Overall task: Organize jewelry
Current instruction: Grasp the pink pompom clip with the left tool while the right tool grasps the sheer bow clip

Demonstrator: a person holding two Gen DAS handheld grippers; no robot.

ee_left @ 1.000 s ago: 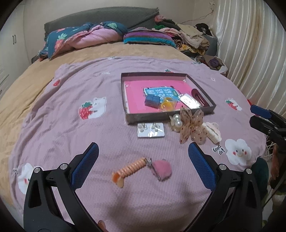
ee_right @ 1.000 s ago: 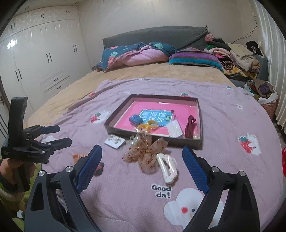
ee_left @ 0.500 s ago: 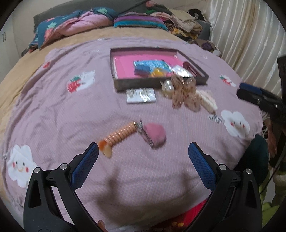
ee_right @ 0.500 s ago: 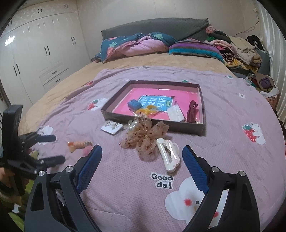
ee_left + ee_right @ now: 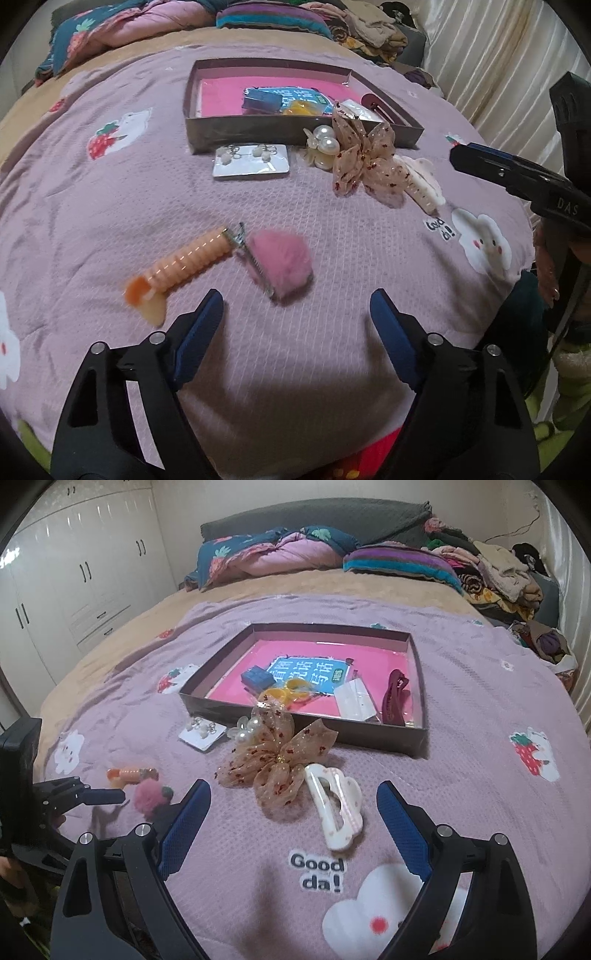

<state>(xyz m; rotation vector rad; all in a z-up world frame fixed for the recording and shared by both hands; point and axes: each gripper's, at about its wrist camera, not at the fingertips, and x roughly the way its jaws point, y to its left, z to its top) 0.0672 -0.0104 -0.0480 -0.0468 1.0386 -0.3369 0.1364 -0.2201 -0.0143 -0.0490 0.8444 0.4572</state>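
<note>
A shallow box with a pink floor (image 5: 207,122) (image 5: 416,664) lies on the purple blanket and holds several small items. In front of it lie an earring card (image 5: 251,160) (image 5: 202,733), pearl clips (image 5: 325,146), a beige bow (image 5: 365,162) (image 5: 277,760) and a white claw clip (image 5: 424,182) (image 5: 334,806). A pink pompom clip (image 5: 279,260) (image 5: 149,795) and an orange coil tie (image 5: 181,264) (image 5: 127,774) lie nearer. My left gripper (image 5: 297,306) is open, just short of the pompom clip. My right gripper (image 5: 293,801) is open, close before the bow and claw clip.
Folded quilts and pillows (image 5: 280,552) lie at the head of the bed. A clothes pile (image 5: 495,572) sits at the far right by a curtain (image 5: 491,55). White wardrobes (image 5: 74,579) stand to the left. The bed edge is just below both grippers.
My left gripper has moved forward and down toward the pompom clip and coil tie. My right gripper has come closer to the bow and claw clip. Both stay open.
</note>
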